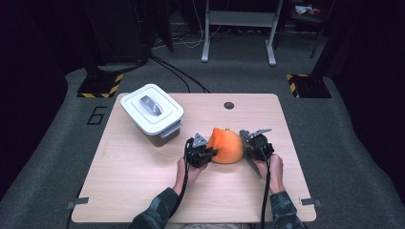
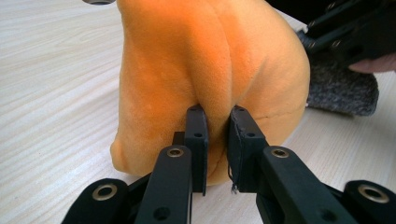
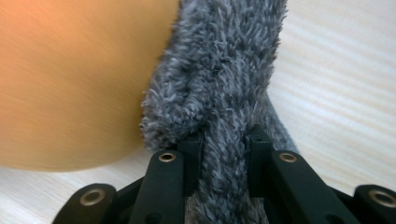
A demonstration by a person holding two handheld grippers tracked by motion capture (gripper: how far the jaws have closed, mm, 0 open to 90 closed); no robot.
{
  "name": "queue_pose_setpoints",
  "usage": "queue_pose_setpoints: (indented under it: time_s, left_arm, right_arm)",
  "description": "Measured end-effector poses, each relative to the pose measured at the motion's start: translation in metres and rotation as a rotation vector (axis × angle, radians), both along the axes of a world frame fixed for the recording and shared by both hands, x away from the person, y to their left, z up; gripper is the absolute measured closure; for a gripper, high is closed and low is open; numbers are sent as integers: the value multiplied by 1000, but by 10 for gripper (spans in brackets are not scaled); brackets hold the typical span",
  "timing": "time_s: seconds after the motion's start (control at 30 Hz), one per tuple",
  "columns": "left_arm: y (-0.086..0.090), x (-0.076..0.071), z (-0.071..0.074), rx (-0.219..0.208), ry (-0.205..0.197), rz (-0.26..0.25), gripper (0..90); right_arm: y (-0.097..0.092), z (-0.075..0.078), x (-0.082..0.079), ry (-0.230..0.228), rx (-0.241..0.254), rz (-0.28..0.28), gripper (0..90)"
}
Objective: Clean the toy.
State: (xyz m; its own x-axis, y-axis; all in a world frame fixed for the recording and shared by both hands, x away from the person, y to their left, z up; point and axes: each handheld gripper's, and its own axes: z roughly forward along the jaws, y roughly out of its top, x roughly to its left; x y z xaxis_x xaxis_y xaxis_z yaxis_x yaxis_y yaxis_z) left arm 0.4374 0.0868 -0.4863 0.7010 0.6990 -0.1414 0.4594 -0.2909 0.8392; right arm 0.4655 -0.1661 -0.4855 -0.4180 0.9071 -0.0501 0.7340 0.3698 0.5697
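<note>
Both hands sit at the table's near edge. Left gripper [image 2: 217, 116] pinches a fold of the orange plush [image 2: 210, 70]; right gripper [image 3: 224, 140] is clamped on its grey fuzzy part [image 3: 224, 70].

A white lidded container [image 1: 152, 112] with a grey handle [image 1: 150, 105] on its lid sits at ten o'clock on the wooden table [image 1: 133, 176]. A small dark round hole [image 1: 229, 105] lies near twelve o'clock.
</note>
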Motion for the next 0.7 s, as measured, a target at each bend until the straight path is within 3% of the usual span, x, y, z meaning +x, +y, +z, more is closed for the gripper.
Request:
queue_pose_setpoints:
  time_s: [0.1, 0.2, 0.27, 0.5, 0.7]
  left_arm:
    - [1, 0, -1, 5, -5, 2, 794]
    - [3, 0, -1, 3, 3, 4, 794]
    - [4, 1, -2, -4, 3, 8, 794]
    - [5, 0, -3, -5, 6, 12, 794]
    - [4, 0, -2, 9, -1, 7, 793]
  right_arm:
    - [-2, -7, 3, 16, -7, 16, 741]
    - [-4, -1, 0, 22, 2, 1, 741]
    - [-8, 6, -1, -28, -9, -3, 742]
    - [-9, 39, -10, -124, 16, -8, 742]
    - [9, 70, -20, -204, 66, 37, 743]
